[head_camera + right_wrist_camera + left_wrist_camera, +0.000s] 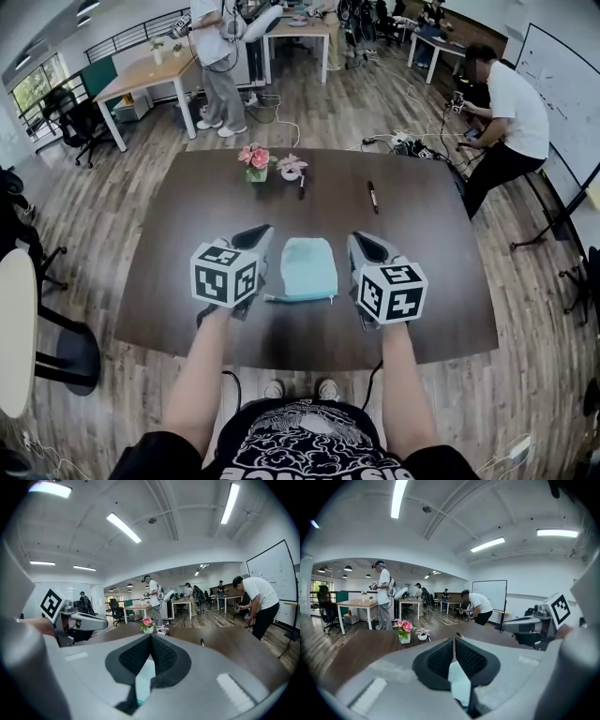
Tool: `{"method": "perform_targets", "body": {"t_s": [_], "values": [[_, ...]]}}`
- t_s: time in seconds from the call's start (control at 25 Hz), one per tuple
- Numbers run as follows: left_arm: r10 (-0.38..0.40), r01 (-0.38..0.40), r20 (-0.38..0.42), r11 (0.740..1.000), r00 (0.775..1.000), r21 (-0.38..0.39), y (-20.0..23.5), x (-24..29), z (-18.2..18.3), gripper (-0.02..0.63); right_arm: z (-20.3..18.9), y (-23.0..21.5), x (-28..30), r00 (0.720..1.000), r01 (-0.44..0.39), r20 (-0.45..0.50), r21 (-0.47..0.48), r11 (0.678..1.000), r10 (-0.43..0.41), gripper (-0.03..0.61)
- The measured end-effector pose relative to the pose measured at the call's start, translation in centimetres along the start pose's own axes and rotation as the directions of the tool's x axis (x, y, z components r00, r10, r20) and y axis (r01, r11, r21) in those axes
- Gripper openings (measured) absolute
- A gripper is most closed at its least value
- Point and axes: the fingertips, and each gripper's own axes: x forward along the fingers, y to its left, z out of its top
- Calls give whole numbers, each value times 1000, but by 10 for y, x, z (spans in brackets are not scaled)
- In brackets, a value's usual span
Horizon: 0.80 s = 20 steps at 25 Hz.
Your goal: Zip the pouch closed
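The pouch (309, 265), pale teal, lies flat on the dark brown table (187, 206), near the table's near edge and about midway between left and right. Its zipper (302, 299) runs along the pouch's near edge, with a darker teal bit at the left end. From the head view it is hard to say how far the zip is done up.

The left gripper (262, 232) is up above the table just left of the pouch, and the right gripper (362, 237) is up just right of it. Both point away from the person and a little down, and neither touches the pouch. Each carries its marker cube at the near end, over the forearm.

In the left gripper view the two dark ribbed pads (440, 658) meet along a thin seam with nothing caught between them. The pale pouch shows only below, through the gap behind the pads. The right gripper view reads the same: its pads (161, 656) are pressed together and empty, with a slip of the pouch seen underneath.

Toward the far edge of the table stands a small pot of pink flowers (256, 161), and a smaller white pot (292, 169) stands just right of it. A dark pen (372, 196) lies well right of those, and a second one (301, 185) lies just near the white pot.

Beyond the table, a person in a white shirt (511, 108) bends over by a whiteboard (567, 80) at the right. Another person (217, 66) stands at the far desks.
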Motion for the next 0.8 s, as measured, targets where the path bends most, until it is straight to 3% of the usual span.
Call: {"method": "perform_targets", "body": {"t_s": [0.8], "values": [[14, -14, -7, 1000, 1000, -15, 6, -4, -5, 12, 0, 0, -1, 1000, -6, 13, 6, 1000, 6, 0]]}}
